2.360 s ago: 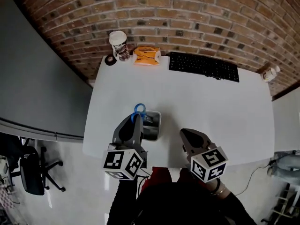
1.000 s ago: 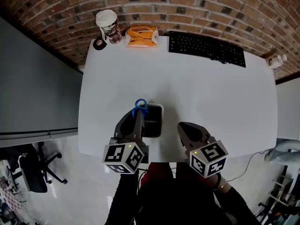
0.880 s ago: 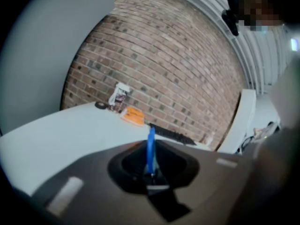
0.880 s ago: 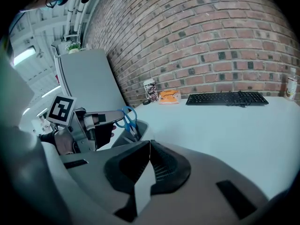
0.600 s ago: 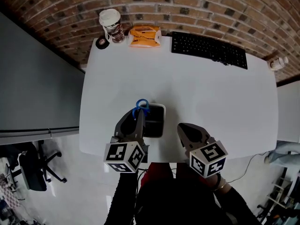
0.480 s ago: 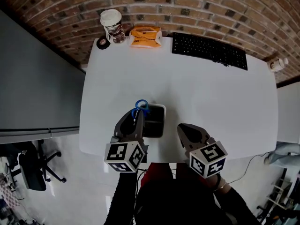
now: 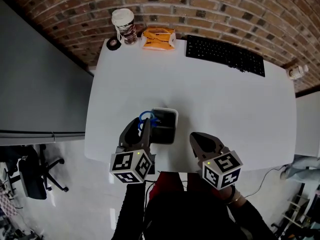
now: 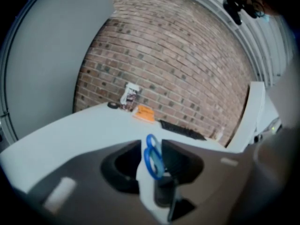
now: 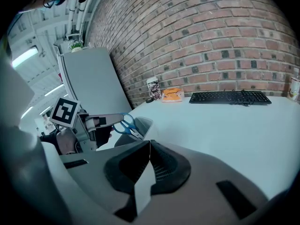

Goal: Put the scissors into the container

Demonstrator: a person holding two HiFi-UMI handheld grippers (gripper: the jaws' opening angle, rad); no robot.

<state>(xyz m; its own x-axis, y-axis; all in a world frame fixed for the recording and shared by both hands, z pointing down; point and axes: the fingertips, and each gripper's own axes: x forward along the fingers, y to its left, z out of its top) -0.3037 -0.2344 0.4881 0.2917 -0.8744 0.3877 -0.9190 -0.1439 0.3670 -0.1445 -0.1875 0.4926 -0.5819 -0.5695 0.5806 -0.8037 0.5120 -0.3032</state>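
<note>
The blue-handled scissors [image 7: 146, 118] lean handle-up at the left rim of the small grey container [image 7: 165, 110] on the white table [image 7: 210, 99], blades pointing down into it. My left gripper [image 7: 140, 124] is around the handles and its jaws are opening. In the left gripper view the scissors [image 8: 152, 156] hang between the jaws with a white gap beside them. The right gripper view shows the scissors [image 9: 123, 122] angled into the container [image 9: 142, 124] at the left gripper's [image 9: 105, 121] tip. My right gripper [image 7: 197, 139] hovers shut and empty near the front edge, to the right of the container; its pads meet [image 9: 149, 144].
At the table's far edge stand a paper cup [image 7: 124, 25], a tape roll [image 7: 113, 44], an orange packet [image 7: 159, 38] and a black keyboard [image 7: 225, 55]. A small bottle [image 7: 296, 72] sits at the far right corner. An office chair [image 7: 30, 176] stands on the floor, left.
The left gripper's jaws have spread apart around the scissors' handles. The handles now sit a little lower and nearer me at the container's left rim. The right gripper has stayed put.
</note>
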